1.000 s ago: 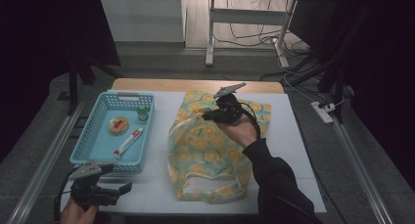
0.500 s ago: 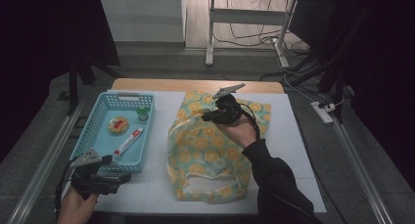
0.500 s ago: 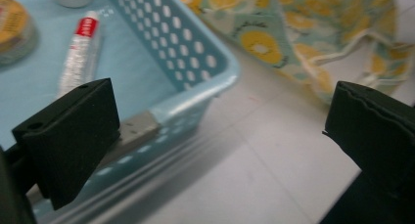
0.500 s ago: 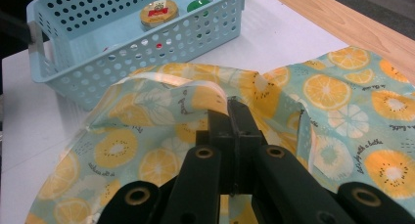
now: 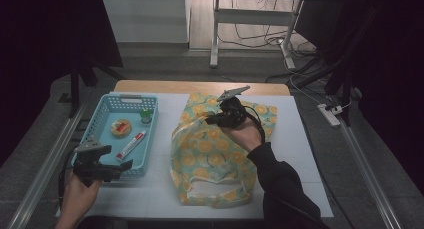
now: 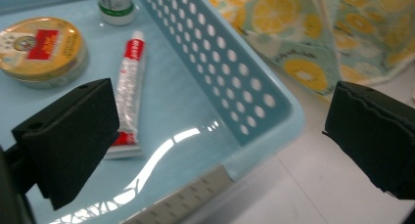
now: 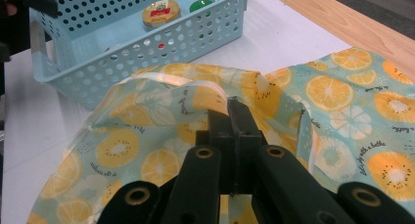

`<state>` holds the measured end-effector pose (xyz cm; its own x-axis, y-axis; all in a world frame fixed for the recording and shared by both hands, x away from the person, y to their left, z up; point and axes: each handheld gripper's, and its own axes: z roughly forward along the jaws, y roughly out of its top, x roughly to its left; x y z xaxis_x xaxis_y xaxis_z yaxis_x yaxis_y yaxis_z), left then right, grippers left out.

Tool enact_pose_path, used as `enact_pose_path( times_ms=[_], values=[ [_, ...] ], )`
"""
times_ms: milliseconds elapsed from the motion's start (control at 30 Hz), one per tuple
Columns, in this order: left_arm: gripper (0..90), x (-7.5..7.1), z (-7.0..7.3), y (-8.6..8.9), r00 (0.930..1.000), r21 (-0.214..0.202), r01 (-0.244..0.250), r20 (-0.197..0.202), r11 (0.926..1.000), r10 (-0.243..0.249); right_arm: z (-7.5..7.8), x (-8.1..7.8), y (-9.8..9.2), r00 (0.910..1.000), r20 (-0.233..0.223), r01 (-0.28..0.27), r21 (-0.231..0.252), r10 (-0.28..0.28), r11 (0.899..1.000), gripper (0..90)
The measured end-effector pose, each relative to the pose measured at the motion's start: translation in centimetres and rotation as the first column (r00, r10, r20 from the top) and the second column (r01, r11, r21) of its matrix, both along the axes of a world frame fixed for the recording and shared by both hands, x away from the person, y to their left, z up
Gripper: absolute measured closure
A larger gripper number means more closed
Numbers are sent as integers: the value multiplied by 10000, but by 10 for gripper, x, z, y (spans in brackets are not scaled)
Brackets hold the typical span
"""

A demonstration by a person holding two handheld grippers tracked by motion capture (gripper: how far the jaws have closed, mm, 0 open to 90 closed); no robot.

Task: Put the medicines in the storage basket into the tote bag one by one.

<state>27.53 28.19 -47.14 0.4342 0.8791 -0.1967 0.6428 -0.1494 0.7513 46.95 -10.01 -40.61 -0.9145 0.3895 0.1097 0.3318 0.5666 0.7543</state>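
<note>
In the high view a white table (image 5: 310, 154) carries a pale blue perforated basket (image 5: 150, 139) on its left and a lemon-print fabric bag (image 5: 210, 159) at its middle. The left gripper (image 5: 122, 165) hovers at the basket's near corner, jaws spread wide. The right gripper (image 5: 212, 120) sits over the bag's upper part, its jaws together on the cloth.

In the left gripper view the two black jaws stand far apart with nothing between them — below lie the basket's corner (image 6: 274, 111), a red-and-white tube (image 6: 128, 82), a round gold tin (image 6: 41, 48) and the base of a small bottle (image 6: 115, 6).

In the right gripper view the right gripper (image 7: 234, 117) is clamped on a raised fold of the bag (image 7: 342, 101) — its edge lifted off the table. The basket (image 7: 127, 53) stands beyond, just beside the bag.
</note>
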Motion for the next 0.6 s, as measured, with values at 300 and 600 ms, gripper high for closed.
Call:
enact_pose_path(
  times_ms=[300, 600],
  values=[
    [0, 25, 2, 7, 9999, 85, -16, -118, 10000, 17, -1, 0, 0, 10000, -5, -1, -13, 1, 10000, 900],
    [0, 53, 4, 14, 9990, 477, -285, -322, 9985, 300, -3, 0, 1, 10000, -6, 1, -7, -1, 10000, 900]
  ],
)
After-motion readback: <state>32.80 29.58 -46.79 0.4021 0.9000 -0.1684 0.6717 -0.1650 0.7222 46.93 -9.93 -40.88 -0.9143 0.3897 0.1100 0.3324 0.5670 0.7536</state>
